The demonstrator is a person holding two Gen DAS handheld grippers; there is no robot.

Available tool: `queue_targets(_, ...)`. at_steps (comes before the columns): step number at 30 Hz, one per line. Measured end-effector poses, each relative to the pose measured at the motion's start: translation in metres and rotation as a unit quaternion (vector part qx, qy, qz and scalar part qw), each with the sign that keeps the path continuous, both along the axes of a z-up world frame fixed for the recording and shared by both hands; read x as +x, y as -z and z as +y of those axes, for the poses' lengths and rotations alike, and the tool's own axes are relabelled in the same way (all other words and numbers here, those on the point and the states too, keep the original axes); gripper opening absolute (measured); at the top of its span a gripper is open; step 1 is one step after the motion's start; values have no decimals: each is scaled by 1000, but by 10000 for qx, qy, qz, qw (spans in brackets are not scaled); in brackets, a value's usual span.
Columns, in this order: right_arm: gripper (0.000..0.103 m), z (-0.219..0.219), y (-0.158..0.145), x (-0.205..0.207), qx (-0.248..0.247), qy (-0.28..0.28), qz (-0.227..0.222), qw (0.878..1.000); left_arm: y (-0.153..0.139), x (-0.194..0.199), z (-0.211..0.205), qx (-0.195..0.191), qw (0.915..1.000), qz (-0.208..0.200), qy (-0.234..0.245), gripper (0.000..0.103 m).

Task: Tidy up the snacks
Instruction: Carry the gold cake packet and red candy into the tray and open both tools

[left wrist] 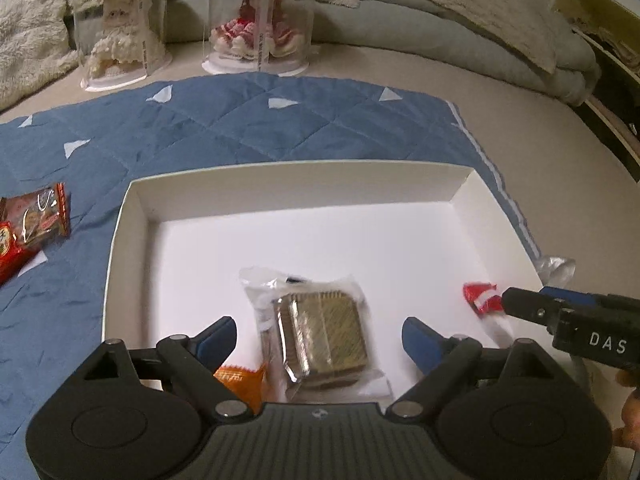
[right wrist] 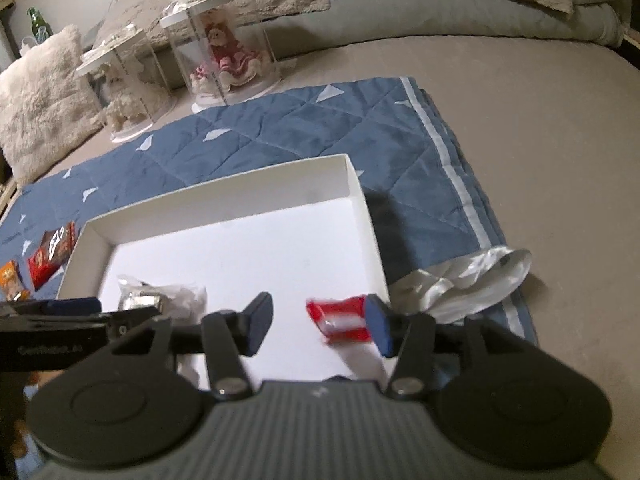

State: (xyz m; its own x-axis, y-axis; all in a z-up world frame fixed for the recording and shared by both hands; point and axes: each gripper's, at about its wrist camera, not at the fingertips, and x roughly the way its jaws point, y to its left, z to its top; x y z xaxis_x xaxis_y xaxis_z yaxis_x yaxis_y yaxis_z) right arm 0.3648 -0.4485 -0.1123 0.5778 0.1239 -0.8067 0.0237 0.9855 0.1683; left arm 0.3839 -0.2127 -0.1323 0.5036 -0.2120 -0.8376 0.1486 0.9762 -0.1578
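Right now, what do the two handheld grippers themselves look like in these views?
Both are alike: the left gripper and right gripper have black linkage arms with silver pivot pins, blue finger pads, and a ribbed grey body flanked by round black housings. White "DAS" lettering marks the right gripper's side in the left wrist view. No cables or sleeves show.

A white box [left wrist: 132, 216] is seen on a blue quilt [left wrist: 248, 128], which is stitched in a diamond pattern, scattered with small pale triangles and edged with a white stripe. Inside the box, a gold, ridged snack [left wrist: 326, 336] in clear wrap and a red-and-white packet [right wrist: 342, 318] are shown. Left of the box, a red-and-brown packet [left wrist: 38, 220] with white lettering is seen; at the box's near edge, an orange wrapper [left wrist: 240, 380]. Beyond the quilt, a doll in red and pink [left wrist: 256, 28] and a cream-white one [left wrist: 116, 40] are cased in clear plastic. Blue pads are carried by the black left gripper [left wrist: 318, 336] and right gripper [right wrist: 318, 322].
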Motion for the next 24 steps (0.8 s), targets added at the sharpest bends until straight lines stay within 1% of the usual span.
queue_targets(2, 62, 1, -1, -3, -30, -11, 30, 10000, -2, -3, 2, 33, 10000, 1, 16, 94)
queue_targets(6, 72, 2, -4, -10, -105, 8, 15, 9999, -8, -8, 5, 27, 10000, -22, 28, 99)
queue_targets(11, 80, -2, -10, -20, -221, 55, -80, 9997, -16, -17, 6, 8, 10000, -80, 51, 103)
queue_targets(13, 83, -3, -14, -25, -248, 28, -158, 9996, -19, -20, 7, 0, 9999, -124, 46, 103)
queue_targets(18, 98, -5, -23, -37, -299, 78, -288, 9991, -26, -28, 10, -26, 9998, -195, 55, 103)
queue_targets(20, 103, -5, -26, -40, -330, 81, -331, 9989, -28, -32, 12, -64, 9997, -213, 43, 103)
queue_targets(24, 103, -2, -29, -47, -471, 84, -351, 9982, -33, -37, 17, -59, 9997, -251, 54, 103)
